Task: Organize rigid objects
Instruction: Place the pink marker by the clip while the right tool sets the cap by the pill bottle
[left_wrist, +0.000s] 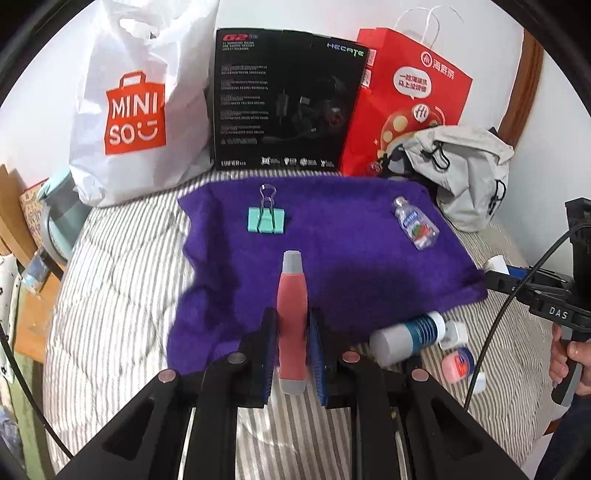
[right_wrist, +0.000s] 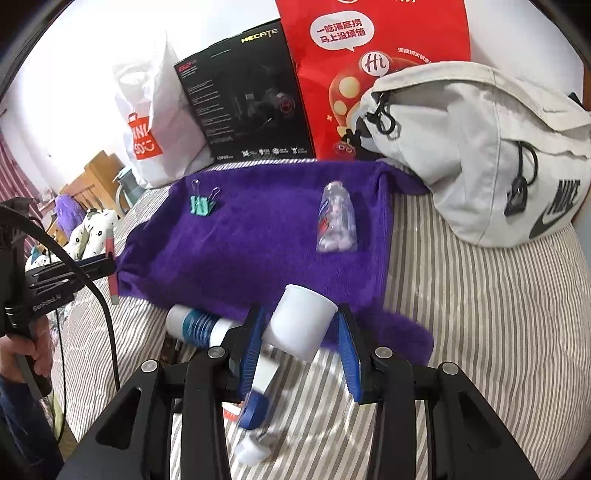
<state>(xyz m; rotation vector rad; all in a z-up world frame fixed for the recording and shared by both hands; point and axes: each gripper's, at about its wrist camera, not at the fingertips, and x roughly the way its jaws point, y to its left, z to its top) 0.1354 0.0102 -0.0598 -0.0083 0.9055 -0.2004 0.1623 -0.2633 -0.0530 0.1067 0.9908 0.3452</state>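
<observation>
A purple towel (left_wrist: 332, 229) (right_wrist: 240, 240) is spread on the striped bed. On it lie a green binder clip (left_wrist: 266, 218) (right_wrist: 201, 205) and a small clear bottle (left_wrist: 415, 223) (right_wrist: 337, 219). My left gripper (left_wrist: 291, 332) is shut on a coral-red tube with grey ends (left_wrist: 292, 295), held over the towel's near edge; in the right wrist view this gripper (right_wrist: 109, 267) shows at the left. My right gripper (right_wrist: 301, 332) grips a tilted white cup (right_wrist: 301, 325) at the towel's front edge. A blue-and-white bottle (left_wrist: 406, 336) (right_wrist: 199, 326) lies beside it on the bed.
A white shopping bag (left_wrist: 122, 103), a black box (left_wrist: 284, 99), a red paper bag (left_wrist: 406, 99) and a grey bag (right_wrist: 480, 147) line the back. A small pink tin (left_wrist: 458, 365) and a blue-capped white item (right_wrist: 255, 406) lie on the bed. A hand (left_wrist: 576, 354) holds the right handle.
</observation>
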